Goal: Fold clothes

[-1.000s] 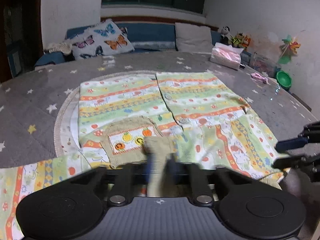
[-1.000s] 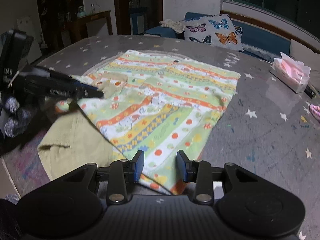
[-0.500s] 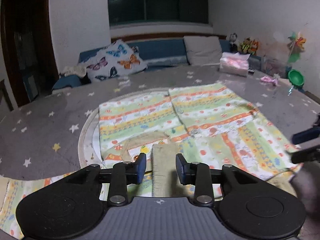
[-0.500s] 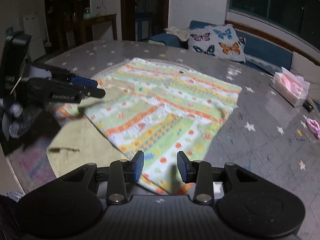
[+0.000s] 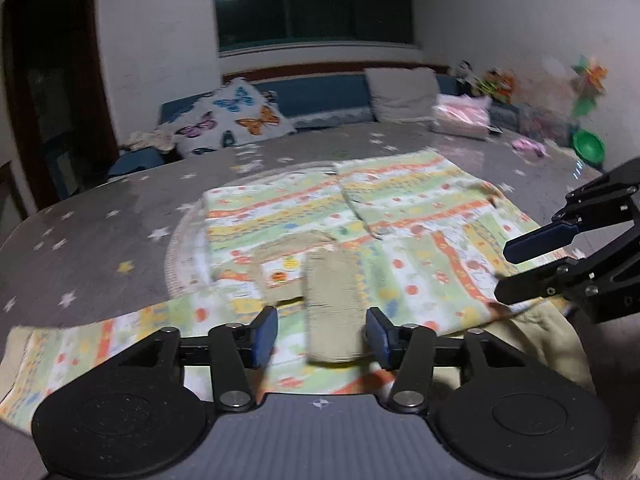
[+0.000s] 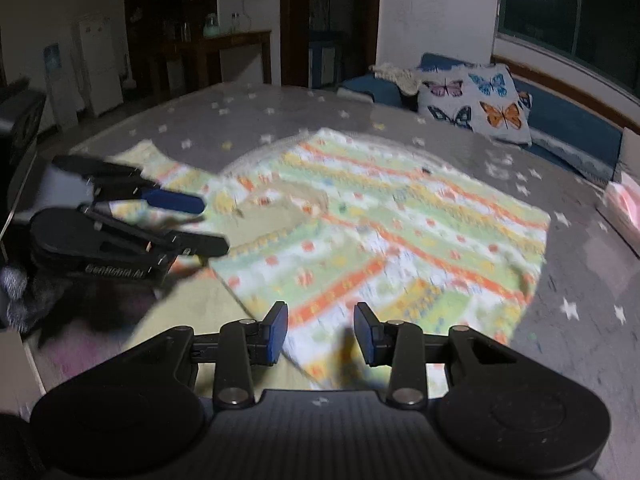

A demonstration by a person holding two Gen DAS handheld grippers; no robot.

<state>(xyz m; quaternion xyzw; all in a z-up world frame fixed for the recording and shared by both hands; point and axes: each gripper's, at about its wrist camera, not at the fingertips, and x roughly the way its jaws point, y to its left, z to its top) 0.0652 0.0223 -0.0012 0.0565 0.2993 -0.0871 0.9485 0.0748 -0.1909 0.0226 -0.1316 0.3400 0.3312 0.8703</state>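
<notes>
A child's striped, patterned cardigan (image 5: 360, 236) lies spread on the grey star-print cover (image 5: 100, 232), its beige lining showing at the near right corner (image 5: 536, 336). A folded-in beige sleeve end (image 5: 332, 308) and a beige patch pocket (image 5: 280, 272) lie on its near part. My left gripper (image 5: 322, 336) is open and empty above the near hem. My right gripper (image 6: 320, 334) is open and empty over the garment's (image 6: 380, 240) near corner. It shows at the right edge of the left wrist view (image 5: 524, 272).
A butterfly cushion (image 5: 232, 120) and a grey cushion (image 5: 404, 94) sit on the blue bench at the back. A pink tissue pack (image 5: 460, 120), a green bowl (image 5: 588, 146) and toys stand at the far right. The left gripper (image 6: 200, 224) shows at left in the right wrist view.
My left gripper has let go of the beige sleeve end, opened wide and lifted back. My right gripper has also risen. The sleeve now rests on the cardigan.
</notes>
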